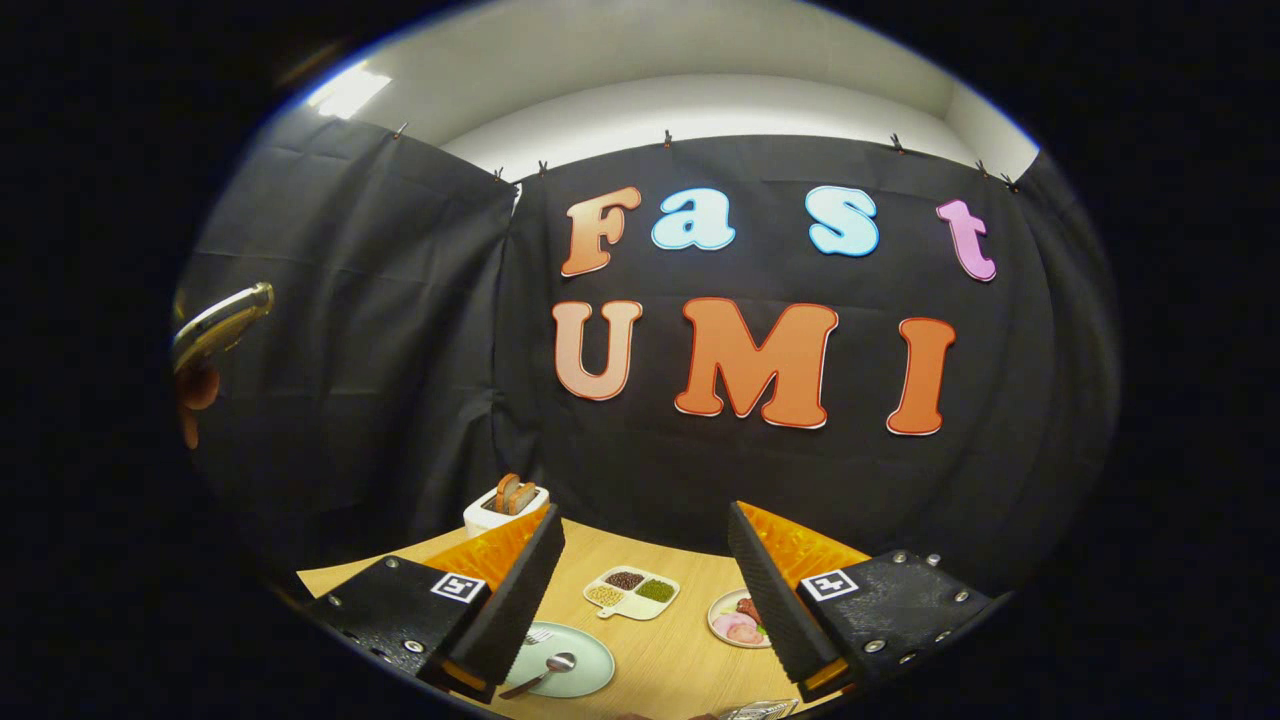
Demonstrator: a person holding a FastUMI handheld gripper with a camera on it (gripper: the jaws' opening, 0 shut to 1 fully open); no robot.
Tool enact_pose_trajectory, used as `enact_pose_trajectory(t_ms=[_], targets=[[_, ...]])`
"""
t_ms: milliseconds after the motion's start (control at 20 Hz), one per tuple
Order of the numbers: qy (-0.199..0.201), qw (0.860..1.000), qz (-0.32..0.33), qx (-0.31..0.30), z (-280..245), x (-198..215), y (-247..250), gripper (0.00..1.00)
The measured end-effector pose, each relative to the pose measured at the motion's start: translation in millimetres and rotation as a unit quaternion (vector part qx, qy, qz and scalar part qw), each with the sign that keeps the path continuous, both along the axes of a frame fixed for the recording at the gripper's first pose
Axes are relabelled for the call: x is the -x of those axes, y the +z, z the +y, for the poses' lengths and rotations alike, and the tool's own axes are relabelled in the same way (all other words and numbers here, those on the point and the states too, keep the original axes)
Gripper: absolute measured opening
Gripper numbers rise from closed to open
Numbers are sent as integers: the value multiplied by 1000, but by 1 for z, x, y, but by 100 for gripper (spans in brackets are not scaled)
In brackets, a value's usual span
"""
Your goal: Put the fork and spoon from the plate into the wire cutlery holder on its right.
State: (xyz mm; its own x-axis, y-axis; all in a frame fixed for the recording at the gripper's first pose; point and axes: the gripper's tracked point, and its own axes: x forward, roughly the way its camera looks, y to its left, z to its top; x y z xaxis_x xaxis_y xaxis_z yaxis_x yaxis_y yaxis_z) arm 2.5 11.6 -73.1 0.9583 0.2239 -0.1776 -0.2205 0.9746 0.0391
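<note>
On the table (pixel 690 650), a plate (pixel 578 668) carries the spoon (pixel 545 673) and fork (pixel 537 636) beside the left finger. The gripper (pixel 645 590) hangs above, jaws wide apart, holding nothing. The holder's (pixel 757 710) rim shows nearest the camera.

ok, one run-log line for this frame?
gripper: open, raised, holding nothing | spoon and fork: on plate | cutlery holder: barely visible, contents unclear
</note>
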Motion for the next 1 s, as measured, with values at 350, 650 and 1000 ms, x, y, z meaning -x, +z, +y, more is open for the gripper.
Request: enact_pose_trajectory(t_ms=[350, 650, 1000], targets=[[-38, 992, 119, 21, 49, -1, -72, 98], [-18, 950, 311, -6, 108, 21, -166, 98], [-19, 878, 478, 24, 116, 55, -249, 91]])
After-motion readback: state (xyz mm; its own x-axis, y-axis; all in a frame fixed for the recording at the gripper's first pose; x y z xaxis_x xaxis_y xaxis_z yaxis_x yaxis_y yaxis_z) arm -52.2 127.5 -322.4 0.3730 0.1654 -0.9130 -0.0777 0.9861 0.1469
